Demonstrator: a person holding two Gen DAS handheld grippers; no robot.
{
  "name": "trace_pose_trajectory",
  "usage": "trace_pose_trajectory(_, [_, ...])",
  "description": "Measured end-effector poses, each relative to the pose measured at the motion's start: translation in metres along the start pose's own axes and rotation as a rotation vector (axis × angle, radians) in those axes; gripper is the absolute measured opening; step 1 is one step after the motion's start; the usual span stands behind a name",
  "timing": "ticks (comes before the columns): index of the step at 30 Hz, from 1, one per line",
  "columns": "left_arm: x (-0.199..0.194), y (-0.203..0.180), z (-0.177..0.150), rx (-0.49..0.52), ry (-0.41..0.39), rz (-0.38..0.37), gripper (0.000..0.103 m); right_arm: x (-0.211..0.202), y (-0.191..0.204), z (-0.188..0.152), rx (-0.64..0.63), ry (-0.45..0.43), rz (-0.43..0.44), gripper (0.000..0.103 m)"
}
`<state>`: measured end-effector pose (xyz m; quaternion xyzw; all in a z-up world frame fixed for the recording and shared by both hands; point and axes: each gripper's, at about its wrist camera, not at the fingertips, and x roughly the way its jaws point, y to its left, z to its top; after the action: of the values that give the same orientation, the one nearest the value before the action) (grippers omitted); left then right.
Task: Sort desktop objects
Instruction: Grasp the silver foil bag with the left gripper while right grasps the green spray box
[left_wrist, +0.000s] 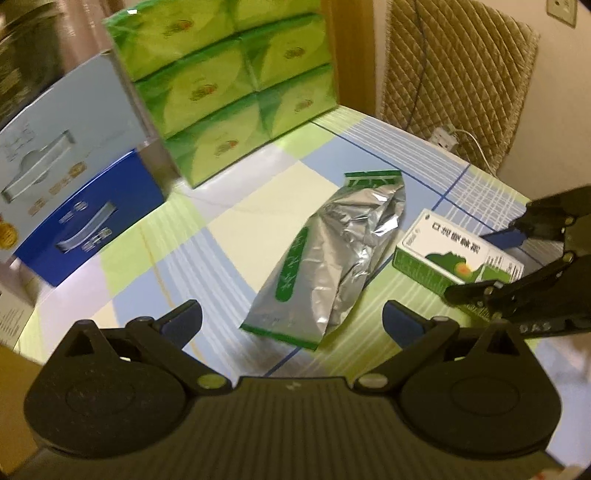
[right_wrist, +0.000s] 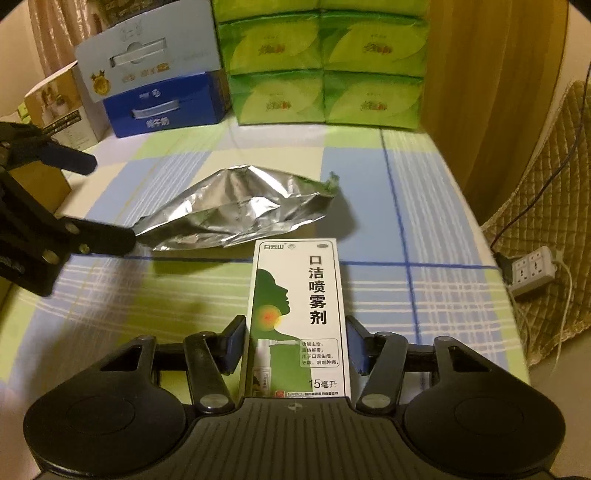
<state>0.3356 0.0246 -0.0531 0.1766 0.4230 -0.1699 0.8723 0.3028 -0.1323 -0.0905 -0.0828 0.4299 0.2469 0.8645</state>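
A white and green spray box (right_wrist: 299, 314) lies flat on the checked tablecloth (right_wrist: 388, 206), and my right gripper (right_wrist: 295, 343) is shut on its near end, a blue pad against each long side. From the left wrist view that box (left_wrist: 454, 254) sits at the right with the right gripper (left_wrist: 485, 258) across it. A crumpled silver foil pouch (left_wrist: 325, 258) with green print lies mid-table, left of the box. My left gripper (left_wrist: 293, 321) is open over the pouch's near end, touching nothing. The right wrist view shows the pouch (right_wrist: 240, 218) beyond the box and the left gripper (right_wrist: 107, 201) open beside its left tip.
A tall stack of green tissue packs (right_wrist: 325, 66) stands at the back. Left of it are a blue carton (right_wrist: 166, 107), a pale blue carton (right_wrist: 144, 59) and a small cardboard box (right_wrist: 62, 107). Off the table's right edge are a power strip (right_wrist: 532, 273) and a quilted cover (left_wrist: 454, 74).
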Motion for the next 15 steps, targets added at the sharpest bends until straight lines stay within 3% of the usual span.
trace_pose_trajectory(11, [0.054,-0.024,0.025,0.107,0.026,-0.060,0.102,0.010,-0.035,0.007,0.017,-0.012,-0.036,0.053])
trace_pose_trajectory(15, [0.073,-0.027,0.032,0.117,0.046,-0.077,0.094,0.011,-0.038,0.006,0.015,-0.023,-0.033,0.053])
